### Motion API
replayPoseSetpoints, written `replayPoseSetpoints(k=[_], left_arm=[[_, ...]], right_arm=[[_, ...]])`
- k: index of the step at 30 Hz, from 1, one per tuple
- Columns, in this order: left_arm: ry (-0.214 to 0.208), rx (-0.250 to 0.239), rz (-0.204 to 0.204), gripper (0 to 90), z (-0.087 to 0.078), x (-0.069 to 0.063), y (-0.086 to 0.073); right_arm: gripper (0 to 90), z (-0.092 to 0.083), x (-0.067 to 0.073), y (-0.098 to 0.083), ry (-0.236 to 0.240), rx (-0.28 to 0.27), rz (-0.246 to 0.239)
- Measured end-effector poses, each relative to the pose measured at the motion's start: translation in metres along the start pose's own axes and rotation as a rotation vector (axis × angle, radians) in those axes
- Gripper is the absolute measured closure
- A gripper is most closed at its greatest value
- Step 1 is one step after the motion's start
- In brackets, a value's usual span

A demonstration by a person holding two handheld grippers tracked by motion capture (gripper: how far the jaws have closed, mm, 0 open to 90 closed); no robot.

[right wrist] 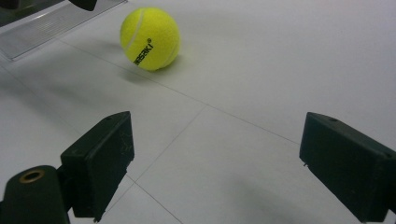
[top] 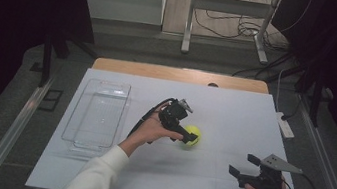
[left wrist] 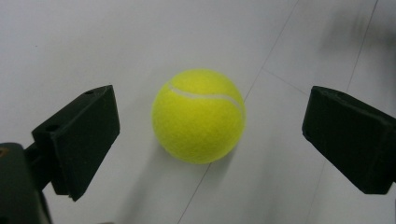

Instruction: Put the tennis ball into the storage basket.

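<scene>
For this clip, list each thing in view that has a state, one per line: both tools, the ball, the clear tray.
Left tool: open, jaws either side of the ball, not touching it.
Right tool: open, holding nothing, apart from the ball.
Tennis ball: resting on the table, ungripped.
Clear tray: upright on the table, looks empty.

I see a fuzzy felt tennis ball on the smooth matt white table cover, beside a glossy clear plastic tray; my gripper jaws look matt black plastic.
</scene>
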State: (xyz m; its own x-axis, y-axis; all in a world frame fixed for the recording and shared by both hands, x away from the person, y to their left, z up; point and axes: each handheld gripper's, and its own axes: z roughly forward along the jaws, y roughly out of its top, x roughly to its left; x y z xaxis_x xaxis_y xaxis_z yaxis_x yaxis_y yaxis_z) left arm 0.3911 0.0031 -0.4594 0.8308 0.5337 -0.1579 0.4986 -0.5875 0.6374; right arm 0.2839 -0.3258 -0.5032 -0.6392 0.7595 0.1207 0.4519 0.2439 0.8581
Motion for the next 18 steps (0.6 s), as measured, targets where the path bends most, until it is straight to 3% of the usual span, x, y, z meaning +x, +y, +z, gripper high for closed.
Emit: replayPoseSetpoints(k=[18], left_arm=[[0.007, 0.056, 0.011, 5.0, 0.022, 0.005, 0.003]], right_arm=[[10.2, 0.000, -0.001, -0.001, -0.001, 0.003, -0.002]])
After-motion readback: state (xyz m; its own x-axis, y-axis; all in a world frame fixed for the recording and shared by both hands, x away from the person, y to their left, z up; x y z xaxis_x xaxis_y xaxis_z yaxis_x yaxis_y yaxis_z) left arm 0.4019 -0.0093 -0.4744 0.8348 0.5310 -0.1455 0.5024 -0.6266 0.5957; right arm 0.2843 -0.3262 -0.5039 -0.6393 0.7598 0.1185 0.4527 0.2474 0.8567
